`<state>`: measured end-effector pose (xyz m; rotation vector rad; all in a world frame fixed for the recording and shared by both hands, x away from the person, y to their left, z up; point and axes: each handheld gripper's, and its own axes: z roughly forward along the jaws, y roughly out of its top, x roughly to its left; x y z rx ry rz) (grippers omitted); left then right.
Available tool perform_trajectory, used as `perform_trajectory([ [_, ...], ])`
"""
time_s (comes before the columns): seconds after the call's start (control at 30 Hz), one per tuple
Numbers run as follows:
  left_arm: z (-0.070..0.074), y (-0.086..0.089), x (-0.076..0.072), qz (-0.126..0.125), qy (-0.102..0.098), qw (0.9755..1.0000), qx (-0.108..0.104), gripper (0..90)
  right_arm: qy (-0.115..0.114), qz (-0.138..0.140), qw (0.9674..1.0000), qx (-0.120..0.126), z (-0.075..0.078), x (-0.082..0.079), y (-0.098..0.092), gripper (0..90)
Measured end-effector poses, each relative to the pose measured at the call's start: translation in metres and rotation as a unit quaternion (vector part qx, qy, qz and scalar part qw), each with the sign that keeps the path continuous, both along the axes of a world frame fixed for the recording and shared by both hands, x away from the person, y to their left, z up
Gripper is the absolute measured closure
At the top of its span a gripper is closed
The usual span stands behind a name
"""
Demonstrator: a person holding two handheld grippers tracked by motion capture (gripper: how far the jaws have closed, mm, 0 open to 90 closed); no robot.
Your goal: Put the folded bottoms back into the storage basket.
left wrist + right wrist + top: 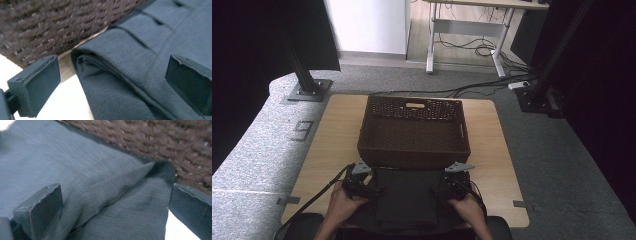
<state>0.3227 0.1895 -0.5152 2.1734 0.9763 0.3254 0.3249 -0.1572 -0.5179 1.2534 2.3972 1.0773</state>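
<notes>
- High view: folded dark garment lies flat on the table at the near edge, betw. the two grippers. Left gripper sits at its left edge, right gripper at its right edge, both about equally close. Long axis of the fold runs away from the person, twd the wicker basket, which stands straight ahead of both grippers, its near wall touching or just beside the garment's far end. Basket looks empty.
- Left gripper view: jaws wide apart, nothing clamped. The garment's rolled fold edge lies betw. and just ahead of the jaws, cloth running off to the gripper's right. Basket wall just beyond, up-left. Bare table strip under the gripper's left jaw.
- Right gripper view: jaws also wide apart, holding nothing; garment corner fold lies betw. them, may brush the left jaw, can't tell for sure. Basket weave right behind the corner.
- Judgement: both grippers are placed to pinch the side edges; the lift would then go fwd and up over the basket's near wall.
</notes>
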Motion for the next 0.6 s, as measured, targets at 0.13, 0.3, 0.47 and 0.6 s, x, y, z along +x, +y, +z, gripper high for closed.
perform_trajectory([
  [0.13,-0.014,-0.005,0.003,0.002,0.021,0.9995,0.025,0.0,0.019,-0.012,0.9997,0.009,-0.011,0.004,-0.002,0.0],
  [0.3,-0.019,-0.004,0.006,0.006,0.037,0.9992,0.011,0.0,0.027,-0.016,0.9994,0.012,-0.017,0.006,-0.004,0.0],
  [0.47,-0.022,0.002,0.007,0.007,0.053,0.9986,-0.007,0.0,0.047,-0.022,0.9984,0.022,-0.02,0.004,-0.012,0.0],
  [0.6,-0.025,0.006,0.007,0.01,0.069,0.9974,-0.02,0.0,0.061,-0.017,0.9975,0.029,-0.025,0.004,-0.018,0.0],
])
